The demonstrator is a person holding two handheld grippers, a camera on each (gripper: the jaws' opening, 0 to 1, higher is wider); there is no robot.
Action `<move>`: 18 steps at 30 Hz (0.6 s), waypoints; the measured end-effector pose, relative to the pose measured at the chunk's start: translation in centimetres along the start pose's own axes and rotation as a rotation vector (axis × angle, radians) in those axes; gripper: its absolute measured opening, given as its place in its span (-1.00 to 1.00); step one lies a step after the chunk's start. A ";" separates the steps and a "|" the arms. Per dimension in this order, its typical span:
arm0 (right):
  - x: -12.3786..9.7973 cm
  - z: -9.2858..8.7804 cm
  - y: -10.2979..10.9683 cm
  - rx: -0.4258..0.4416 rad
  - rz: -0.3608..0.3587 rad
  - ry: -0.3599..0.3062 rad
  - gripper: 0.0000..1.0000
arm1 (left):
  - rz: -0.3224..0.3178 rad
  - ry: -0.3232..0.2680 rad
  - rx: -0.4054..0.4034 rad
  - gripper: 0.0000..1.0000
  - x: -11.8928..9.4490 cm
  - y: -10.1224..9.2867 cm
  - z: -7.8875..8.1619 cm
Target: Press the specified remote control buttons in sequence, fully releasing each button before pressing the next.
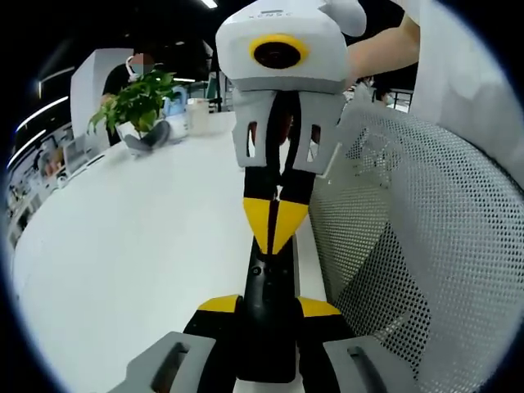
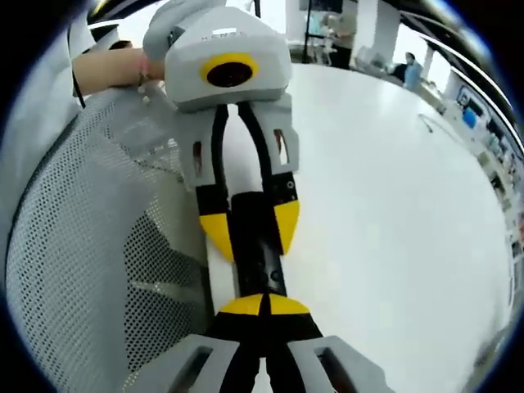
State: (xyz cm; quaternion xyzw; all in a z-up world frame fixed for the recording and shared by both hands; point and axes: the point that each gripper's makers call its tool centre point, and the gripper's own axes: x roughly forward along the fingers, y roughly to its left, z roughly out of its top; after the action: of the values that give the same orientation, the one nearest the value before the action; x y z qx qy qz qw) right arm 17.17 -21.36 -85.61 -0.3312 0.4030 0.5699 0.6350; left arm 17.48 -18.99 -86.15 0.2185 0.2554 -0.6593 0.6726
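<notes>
My left hand-held gripper (image 1: 268, 315) grasps the remote (image 1: 268, 286): its yellow-tipped jaws clamp the dark, slim body from both sides, and the remote runs forward between them, held above the worktop (image 1: 131, 246). In the right gripper view this same hand-held gripper enters from the top, its yellow pads flanking the remote (image 2: 258, 246) on either side.

My right hand-held gripper (image 2: 264, 309) is clenched: its two yellow tips meet at a thin seam, and that closed point rests on the remote's upper face near its end. In the left gripper view it (image 1: 276, 225) comes down from above, its joined yellow tips pointing at the remote's top, touching or just above it; I cannot tell which button lies beneath.

Beyond the two tools, the white worktop spreads wide and bare near the remote. A white mesh chair back (image 1: 409, 246) stands just beside the worktop's edge, close to the remote. A bare forearm (image 1: 381, 49) reaches to the right hand-held gripper's body. Far across the worktop stand a green potted plant (image 1: 139, 102) and, near it, a white cup (image 1: 197, 115). A person (image 1: 127, 74) is behind the plant.
</notes>
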 end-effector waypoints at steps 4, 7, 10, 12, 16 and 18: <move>-0.2 -0.4 0.0 -0.003 -0.005 0.002 -1.00 | 0.000 0.001 0.001 -0.51 0.0 0.0 0.0; -0.1 -0.3 0.0 0.010 -0.011 0.005 -1.00 | 0.000 0.001 0.002 -0.50 0.0 0.0 0.0; 0.0 -0.2 0.0 0.008 -0.014 0.025 -1.00 | 0.000 0.002 0.003 -0.50 0.0 0.0 0.0; 0.1 -0.2 -0.1 0.060 -0.010 0.055 -1.00 | 0.000 0.005 0.006 -0.50 0.0 0.0 -0.1; 0.2 -0.2 -0.1 0.004 -0.004 0.131 -1.00 | 0.000 0.008 0.010 -0.51 0.0 0.0 0.0; 0.3 -0.2 0.0 -0.027 -0.004 0.162 -1.00 | 0.001 0.009 0.012 -0.51 0.0 0.0 0.0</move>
State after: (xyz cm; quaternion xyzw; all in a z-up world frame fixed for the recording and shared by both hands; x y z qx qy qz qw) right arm 17.20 -21.43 -85.93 -0.3855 0.4446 0.5452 0.5970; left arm 17.45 -18.96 -86.18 0.2255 0.2542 -0.6597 0.6704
